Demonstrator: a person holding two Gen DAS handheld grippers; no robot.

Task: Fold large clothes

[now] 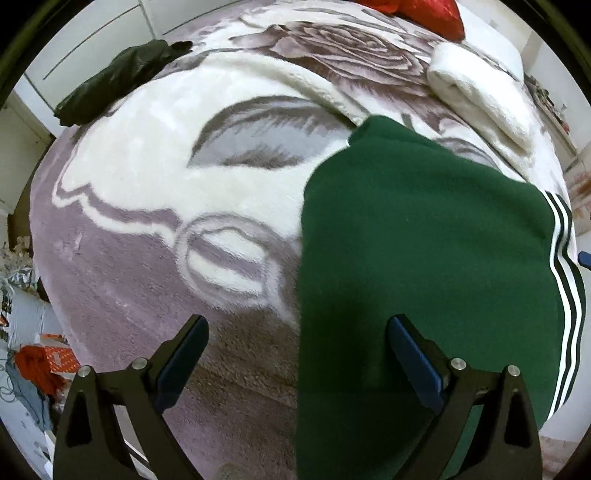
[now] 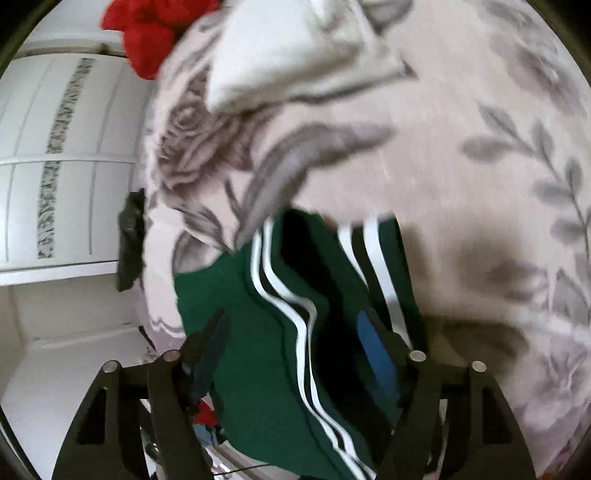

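Note:
A dark green garment (image 1: pixel 424 240) with white side stripes (image 1: pixel 565 295) lies folded on the floral blanket (image 1: pixel 147 166) of a bed. My left gripper (image 1: pixel 299 350) hangs open above the garment's left edge, one finger over the blanket, the other over the green cloth, nothing pinched. In the right wrist view the same green garment (image 2: pixel 266 369) spreads under my right gripper (image 2: pixel 291 332), its white stripes (image 2: pixel 303 332) running between the fingers. The jaws stand wide, the blue pad (image 2: pixel 376 350) bare, and the cloth is not squeezed. The picture is blurred.
A dark crumpled garment (image 1: pixel 122 77) lies at the bed's far left edge. A folded white blanket (image 1: pixel 476 96) and a red cushion (image 1: pixel 439 14) sit at the far end. White wardrobe doors (image 2: pixel 55 166) stand beside the bed. Clutter (image 1: pixel 37 365) lies on the floor.

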